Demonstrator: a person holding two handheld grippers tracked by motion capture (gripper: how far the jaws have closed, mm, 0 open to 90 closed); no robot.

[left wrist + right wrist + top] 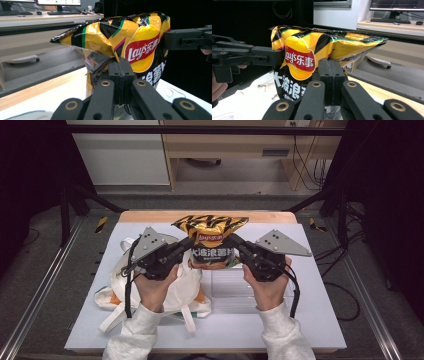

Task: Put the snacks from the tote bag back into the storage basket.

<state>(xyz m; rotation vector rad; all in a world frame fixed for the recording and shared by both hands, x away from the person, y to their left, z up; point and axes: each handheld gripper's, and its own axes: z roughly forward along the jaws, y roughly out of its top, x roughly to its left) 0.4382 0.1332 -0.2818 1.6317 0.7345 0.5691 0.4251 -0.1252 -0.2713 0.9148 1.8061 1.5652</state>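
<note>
Both hand-held tools are clamped on the same thing: the left gripper (181, 251) is closed on the left side edge of the chip bag (211, 239), and the right gripper (239, 249) is closed on its right side edge, jaws pressed flat together over the foil in each gripper view. Between the two, the bag is held upright and clear of the white table (320, 320), its long axis vertical, its crimped top seam uppermost (the seam flares wider than the body). Neither hand is nearer; the grips are level and opposed. Below and to the left, a white tote bag (177, 292) is spread on the table, while a clear plastic box (231, 287) sits under the right hand, so any lowering is judged to turn on which receptacle the bag is carried over.
</note>
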